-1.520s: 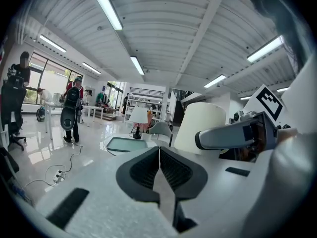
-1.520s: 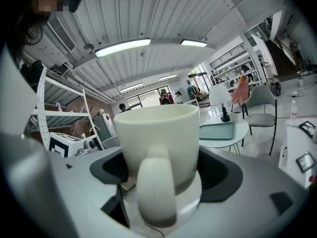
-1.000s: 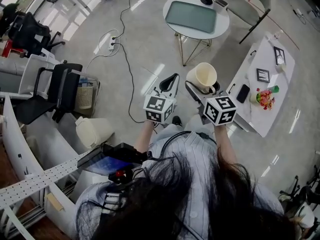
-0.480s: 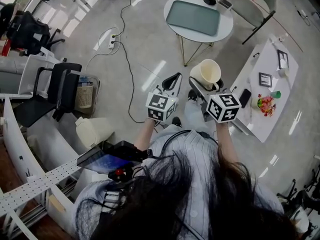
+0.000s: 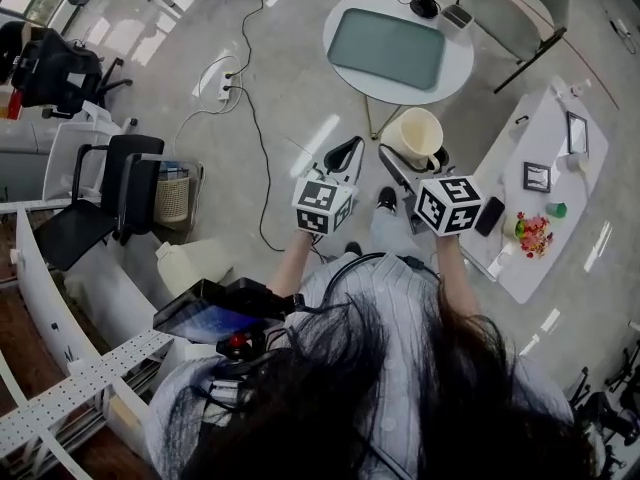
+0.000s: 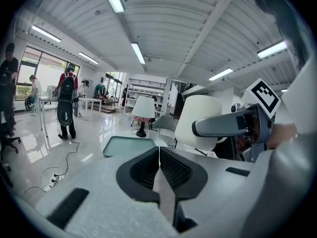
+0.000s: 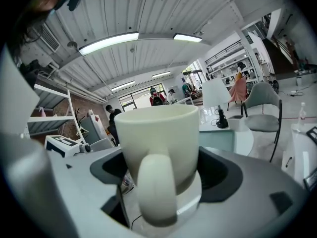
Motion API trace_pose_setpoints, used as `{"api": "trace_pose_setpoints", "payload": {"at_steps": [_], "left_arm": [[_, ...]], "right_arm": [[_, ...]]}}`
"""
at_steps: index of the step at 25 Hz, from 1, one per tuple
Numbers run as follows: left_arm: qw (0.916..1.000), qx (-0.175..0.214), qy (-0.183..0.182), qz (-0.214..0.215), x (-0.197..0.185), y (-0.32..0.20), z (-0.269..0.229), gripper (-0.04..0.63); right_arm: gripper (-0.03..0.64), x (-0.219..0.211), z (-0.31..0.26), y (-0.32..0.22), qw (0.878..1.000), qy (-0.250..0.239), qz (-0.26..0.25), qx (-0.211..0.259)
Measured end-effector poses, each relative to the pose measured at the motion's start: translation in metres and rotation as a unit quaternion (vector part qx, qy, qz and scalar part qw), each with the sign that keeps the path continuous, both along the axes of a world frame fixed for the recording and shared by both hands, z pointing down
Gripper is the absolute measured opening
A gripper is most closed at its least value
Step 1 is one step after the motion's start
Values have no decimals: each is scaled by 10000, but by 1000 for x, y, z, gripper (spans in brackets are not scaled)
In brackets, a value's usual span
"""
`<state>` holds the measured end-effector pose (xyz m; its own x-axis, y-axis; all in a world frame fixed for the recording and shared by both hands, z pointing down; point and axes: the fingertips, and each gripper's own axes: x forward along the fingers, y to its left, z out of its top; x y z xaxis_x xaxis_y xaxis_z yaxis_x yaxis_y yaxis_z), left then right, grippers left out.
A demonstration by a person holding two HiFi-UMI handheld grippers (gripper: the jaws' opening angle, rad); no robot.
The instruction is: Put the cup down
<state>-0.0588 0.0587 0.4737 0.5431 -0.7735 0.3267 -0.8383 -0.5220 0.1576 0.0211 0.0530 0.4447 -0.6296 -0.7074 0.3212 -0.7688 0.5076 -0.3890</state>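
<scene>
Right gripper view: right gripper (image 7: 166, 178) tight on the cup (image 7: 158, 135); left gripper (image 6: 159, 156) closed, empty.

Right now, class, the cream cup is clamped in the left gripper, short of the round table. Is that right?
No. The right gripper view shows the cup clamped in the right gripper, not the left gripper, whose jaws are shut on nothing. It is indeed short of the round table.
</scene>
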Motion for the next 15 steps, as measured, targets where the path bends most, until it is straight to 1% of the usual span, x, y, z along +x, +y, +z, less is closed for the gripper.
{"api": "trace_pose_setpoints", "payload": {"at_steps": [9, 15], "left_arm": [[9998, -99, -119, -105, 20, -68, 2, 18], [9995, -101, -182, -242, 27, -100, 4, 17]], "right_arm": [[413, 27, 5, -79, 10000, -47, -12, -72], [413, 37, 11, -115, 9999, -108, -72, -103]]}}
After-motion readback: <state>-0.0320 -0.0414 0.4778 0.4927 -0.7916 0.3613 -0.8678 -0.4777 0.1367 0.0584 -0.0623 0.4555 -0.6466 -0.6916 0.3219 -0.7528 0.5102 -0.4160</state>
